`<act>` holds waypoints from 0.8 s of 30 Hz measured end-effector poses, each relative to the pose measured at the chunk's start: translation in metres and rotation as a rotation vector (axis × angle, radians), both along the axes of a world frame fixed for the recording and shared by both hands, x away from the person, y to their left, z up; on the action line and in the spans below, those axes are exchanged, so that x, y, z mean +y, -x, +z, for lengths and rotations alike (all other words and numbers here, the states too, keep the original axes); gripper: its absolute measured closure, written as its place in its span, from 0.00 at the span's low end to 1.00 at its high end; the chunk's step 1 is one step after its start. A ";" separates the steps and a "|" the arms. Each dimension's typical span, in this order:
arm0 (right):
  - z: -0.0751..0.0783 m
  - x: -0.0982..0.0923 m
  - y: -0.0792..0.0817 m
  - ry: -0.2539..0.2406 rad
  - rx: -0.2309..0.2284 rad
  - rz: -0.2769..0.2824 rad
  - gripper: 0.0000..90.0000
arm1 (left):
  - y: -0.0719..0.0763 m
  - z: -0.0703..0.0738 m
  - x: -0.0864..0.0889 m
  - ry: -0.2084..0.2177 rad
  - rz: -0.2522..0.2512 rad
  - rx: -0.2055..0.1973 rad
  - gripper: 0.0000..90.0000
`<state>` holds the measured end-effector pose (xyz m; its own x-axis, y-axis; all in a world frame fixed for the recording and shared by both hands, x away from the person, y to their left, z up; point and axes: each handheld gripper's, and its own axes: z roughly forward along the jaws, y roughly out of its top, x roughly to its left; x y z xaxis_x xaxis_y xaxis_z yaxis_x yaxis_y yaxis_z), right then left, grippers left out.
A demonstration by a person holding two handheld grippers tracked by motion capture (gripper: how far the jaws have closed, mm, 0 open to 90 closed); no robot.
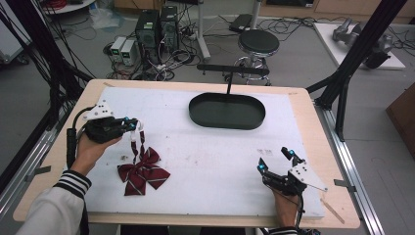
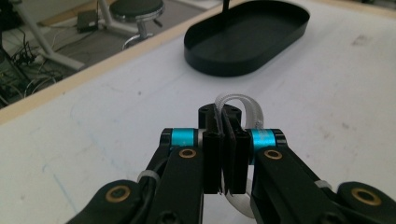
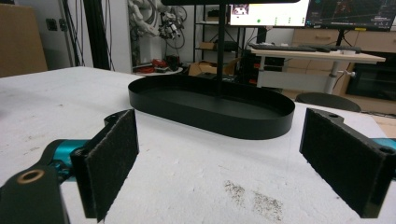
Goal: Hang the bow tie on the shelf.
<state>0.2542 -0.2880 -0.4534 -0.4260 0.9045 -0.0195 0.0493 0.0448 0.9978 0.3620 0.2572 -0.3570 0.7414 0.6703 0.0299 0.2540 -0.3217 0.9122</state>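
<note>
the left gripper (image 1: 133, 124) has its fingers (image 2: 212, 161) clenched on the white strap (image 2: 243, 105) of the bow tie (image 1: 143, 172). the grasp looks done; the bow itself lies on the bench (image 1: 205, 156), near its left front, so the carry is left, probably to the black tray (image 1: 227, 111). the left hand (image 1: 90, 152) holds its gripper level, pointing right. the right gripper (image 1: 275, 159) rests low at the right front, fingers (image 3: 112, 158) released, aimed at the tray.

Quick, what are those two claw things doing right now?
Left gripper: closed on the white elastic strap of the dark red striped fabric bow tie.
Right gripper: open, holding nothing.
</note>
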 end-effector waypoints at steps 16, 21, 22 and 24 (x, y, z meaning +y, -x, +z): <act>0.000 -0.001 0.000 -0.007 0.004 -0.003 0.12 | -0.018 0.029 -0.041 0.156 -0.045 -0.108 0.97; 0.000 -0.001 0.000 -0.008 0.004 -0.004 0.12 | -0.027 0.035 -0.055 0.176 -0.059 -0.121 0.97; 0.000 -0.001 0.000 -0.008 0.004 -0.004 0.12 | -0.029 0.037 -0.058 0.180 -0.060 -0.122 0.97; 0.000 -0.001 0.000 -0.008 0.004 -0.004 0.12 | -0.032 0.040 -0.064 0.184 -0.061 -0.133 0.97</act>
<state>0.2543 -0.2886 -0.4534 -0.4225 0.9063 -0.0103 0.0537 0.0364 0.9979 0.3938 0.1934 -0.3171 0.7783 0.6278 0.0114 0.1126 -0.1575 0.9811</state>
